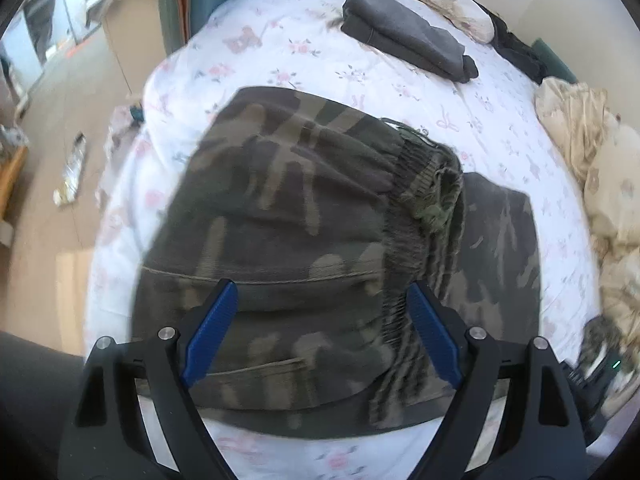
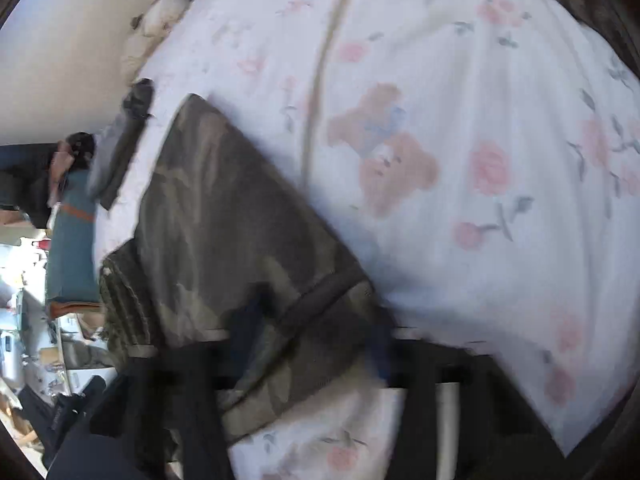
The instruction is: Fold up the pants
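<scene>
Pants: camouflage pants (image 1: 304, 240) lie on the floral bedsheet (image 1: 280, 52), already doubled over, the ribbed waistband (image 1: 416, 208) bunched on top and a lower layer showing past it.
Landmark: everything below is placed from that waistband.
Long axis: in the left wrist view the folded bundle runs from the near bed edge away toward the folded grey garment (image 1: 408, 36), which lies well apart beyond the waistband.
Left gripper: left gripper (image 1: 320, 340) hangs over the pants on the near side of the waistband, jaws spread wide, blue pads (image 1: 212, 332) clear of the cloth, nothing between them pinched.
Right gripper: right gripper (image 2: 316, 344) is badly blurred in its own view; camouflage cloth lies between the fingers, but whether the pads press on it I cannot tell.
Nearer hand: the right looks nearer to a cloth edge, at the corner away from the waistband.
Turning relation: my judgement is that the coming fold needs that corner carried along the long axis toward the waistband.
Risk: loose layers could slide apart.
</scene>
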Available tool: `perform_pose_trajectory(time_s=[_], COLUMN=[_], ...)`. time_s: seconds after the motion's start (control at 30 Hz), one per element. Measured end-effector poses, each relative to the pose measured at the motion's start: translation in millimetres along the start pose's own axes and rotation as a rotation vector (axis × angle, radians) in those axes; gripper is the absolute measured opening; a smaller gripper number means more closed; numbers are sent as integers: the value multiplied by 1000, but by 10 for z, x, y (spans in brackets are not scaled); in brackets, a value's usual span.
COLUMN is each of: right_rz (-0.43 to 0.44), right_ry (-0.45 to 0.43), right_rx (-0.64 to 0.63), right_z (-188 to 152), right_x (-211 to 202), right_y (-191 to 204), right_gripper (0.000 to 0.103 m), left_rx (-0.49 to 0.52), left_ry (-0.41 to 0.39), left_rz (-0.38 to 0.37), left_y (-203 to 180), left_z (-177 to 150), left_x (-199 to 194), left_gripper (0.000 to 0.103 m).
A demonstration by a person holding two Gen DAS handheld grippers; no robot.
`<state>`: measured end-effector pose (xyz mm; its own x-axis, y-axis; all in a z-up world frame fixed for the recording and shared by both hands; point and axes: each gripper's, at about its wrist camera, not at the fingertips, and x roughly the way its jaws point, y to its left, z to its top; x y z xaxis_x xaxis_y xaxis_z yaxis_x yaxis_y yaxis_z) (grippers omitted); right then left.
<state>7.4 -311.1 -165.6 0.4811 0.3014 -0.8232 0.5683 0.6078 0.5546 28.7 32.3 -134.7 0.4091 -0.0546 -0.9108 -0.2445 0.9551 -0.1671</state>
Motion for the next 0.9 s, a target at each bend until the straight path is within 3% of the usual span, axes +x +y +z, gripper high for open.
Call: perform_pose_trajectory(time_s=[0.17,0.27,0.37,0.47,0.63,0.8,0.9], right_rz=[96,288,409,485,505,545,587], right_ry=[-122,-166,-194,-183,-151,-106,-40], right_rx=[-117,-157,-264,-351,-424,-477,-534], right_z=[-16,-52,-140,-215,-329,-399,-491], right_x=[-388,-588,-723,-751,-805,-819,-775], right_y=[334,541,849,1115,1270,1329,1406], right_gripper=[13,11,6,4,4,4,3], left_rx=[38,48,49,110,252,392,495], left_ry=[56,64,61,75,119,264,290], left_rz=[13,-2,-51,-98,-104,-166,-165], left_y=[75,2,-158,-478,-1198,-1926,-2344], left_z=[76,277,511,732,956,1081,1089], left_x=[-100,-247,-426,-534,-461,-168,-27], left_gripper=[84,84,84,84,84,84,84])
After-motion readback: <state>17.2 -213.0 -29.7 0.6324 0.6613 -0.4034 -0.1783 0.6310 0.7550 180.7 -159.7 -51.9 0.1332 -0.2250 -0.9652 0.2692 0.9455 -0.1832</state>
